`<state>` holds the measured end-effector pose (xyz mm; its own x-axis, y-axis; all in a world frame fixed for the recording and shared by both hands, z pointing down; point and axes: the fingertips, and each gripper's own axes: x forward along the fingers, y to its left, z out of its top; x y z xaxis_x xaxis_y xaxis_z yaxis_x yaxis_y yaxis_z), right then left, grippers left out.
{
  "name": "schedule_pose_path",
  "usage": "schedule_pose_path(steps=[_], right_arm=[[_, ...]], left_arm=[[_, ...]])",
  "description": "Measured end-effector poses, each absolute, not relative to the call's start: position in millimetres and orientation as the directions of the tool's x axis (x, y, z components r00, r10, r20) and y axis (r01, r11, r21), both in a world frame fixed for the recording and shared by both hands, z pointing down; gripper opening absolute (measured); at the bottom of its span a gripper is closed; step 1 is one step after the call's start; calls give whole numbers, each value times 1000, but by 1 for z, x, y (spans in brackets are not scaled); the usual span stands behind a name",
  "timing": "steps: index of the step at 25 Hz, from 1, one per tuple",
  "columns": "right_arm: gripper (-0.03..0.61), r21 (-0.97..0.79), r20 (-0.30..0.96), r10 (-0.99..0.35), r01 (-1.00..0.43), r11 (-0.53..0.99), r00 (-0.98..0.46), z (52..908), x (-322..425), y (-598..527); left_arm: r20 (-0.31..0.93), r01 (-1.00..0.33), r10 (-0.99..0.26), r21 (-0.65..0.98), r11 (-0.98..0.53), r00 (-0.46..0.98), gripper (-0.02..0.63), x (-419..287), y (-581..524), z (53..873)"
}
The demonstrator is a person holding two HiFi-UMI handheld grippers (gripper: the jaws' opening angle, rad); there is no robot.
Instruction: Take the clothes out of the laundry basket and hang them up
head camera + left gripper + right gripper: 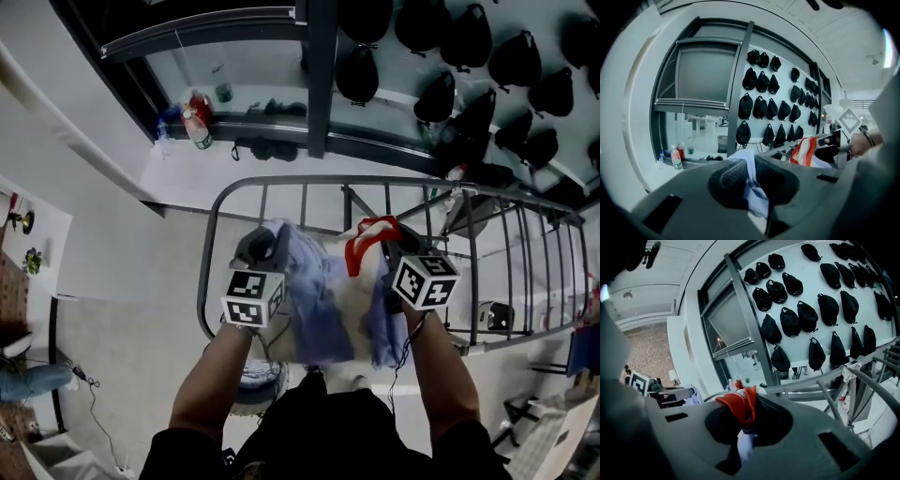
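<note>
The left gripper (265,246) is clenched on a fold of the pale blue shirt (328,305), and its own view shows the cloth pinched between the two dark pads and hanging below them. The shirt spreads from that gripper across to the right gripper (389,242). It is held up in front of the person, just above the near rail of the drying rack (309,184). The right gripper is also clamped on the shirt, gripping its red edge (740,406), with a strip of blue and white cloth trailing under the jaws.

Only the head view shows the whole shirt stretched between both grippers. That view also shows, at the shirt's lower left corner, part of a round basket (261,384) on the floor. What is in the basket cannot be made out. Each gripper view catches the other gripper off to the side. These two views also show more plainly the rows of black caps (761,108) hanging on the wall behind the rack. Bottles (194,122) stand on the window ledge to the left.
</note>
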<state>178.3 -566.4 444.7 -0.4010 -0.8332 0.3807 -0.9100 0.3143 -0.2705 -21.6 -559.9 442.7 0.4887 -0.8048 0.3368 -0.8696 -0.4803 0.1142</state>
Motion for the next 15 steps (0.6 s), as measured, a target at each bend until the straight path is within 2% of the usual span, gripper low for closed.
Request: schedule_pose_path(steps=[4, 8, 11, 14, 15], right_arm=[[62, -253, 425, -818, -918, 305, -388, 458, 179, -567], [165, -231, 455, -806, -924, 304, -378, 466, 181, -567], [237, -206, 471, -803, -931, 301, -364, 468, 183, -566], [290, -191, 487, -799, -936, 297, -353, 471, 186, -565], [303, -190, 491, -797, -936, 296, -352, 472, 187, -565]], left_arm=[[347, -865, -796, 111, -490, 496, 37, -23, -563, 451], [366, -863, -789, 92, -497, 493, 135, -22, -562, 458], [399, -861, -778, 63, -504, 485, 184, -24, -558, 464], [411, -863, -778, 42, -504, 475, 276, -26, -559, 470], [424, -862, -772, 42, -506, 474, 284, -26, -558, 472]])
